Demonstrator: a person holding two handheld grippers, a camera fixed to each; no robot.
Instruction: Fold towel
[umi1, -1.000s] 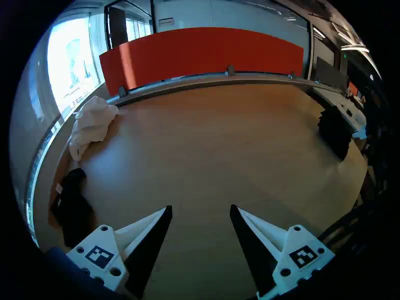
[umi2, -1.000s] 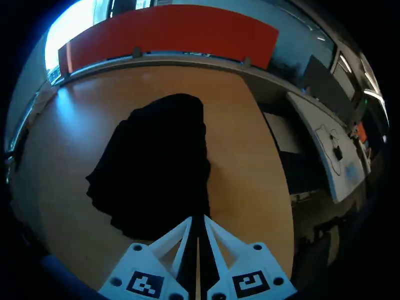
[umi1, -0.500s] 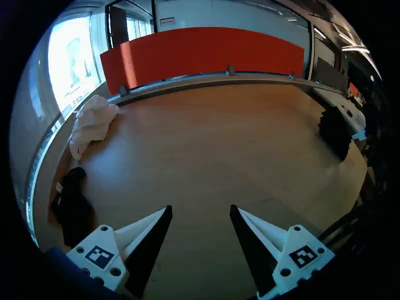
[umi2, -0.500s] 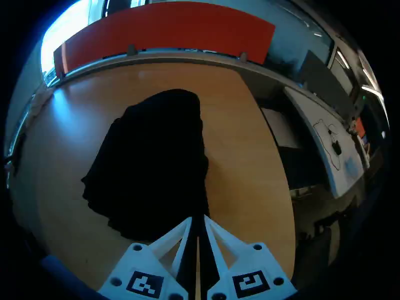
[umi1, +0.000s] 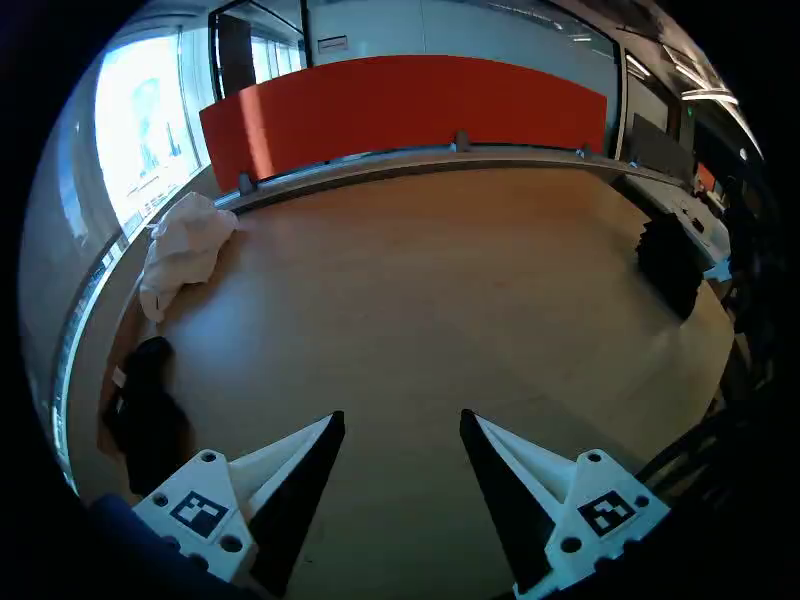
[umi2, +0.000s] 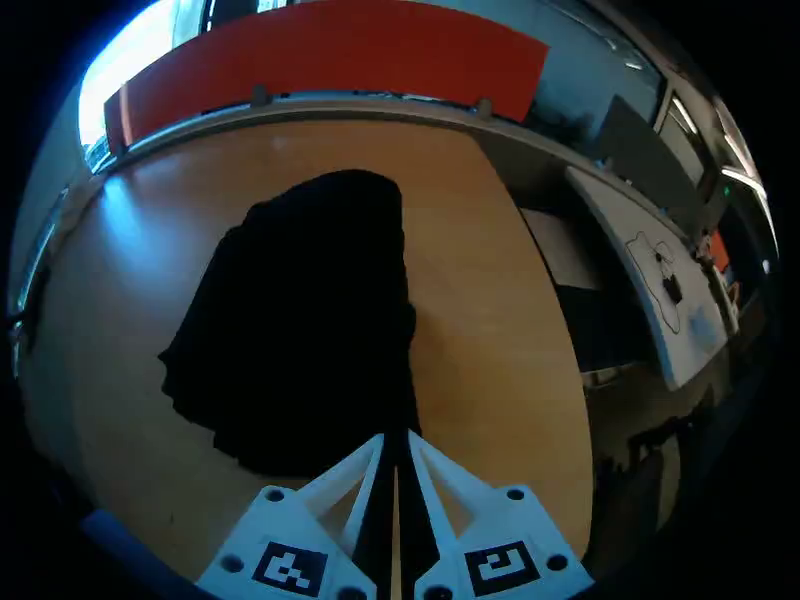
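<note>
A black towel (umi2: 300, 330) lies crumpled on the wooden table (umi2: 480, 300), stretching away from my right gripper (umi2: 397, 442). That gripper is shut, with the towel's near edge pinched between its fingertips. In the left gripper view the same black towel (umi1: 668, 262) sits at the table's far right. My left gripper (umi1: 400, 425) hovers open over bare wood (umi1: 420, 290), holding nothing.
A crumpled white towel (umi1: 185, 250) lies at the far left of the table, with a dark cloth (umi1: 145, 410) nearer along the left edge. An orange divider (umi1: 400, 105) runs along the back edge. A white desk (umi2: 650, 290) stands beyond the right edge.
The right gripper has crept slightly, still pinching the black towel, and the towel's outline shifted a little. The left gripper has stayed put.
</note>
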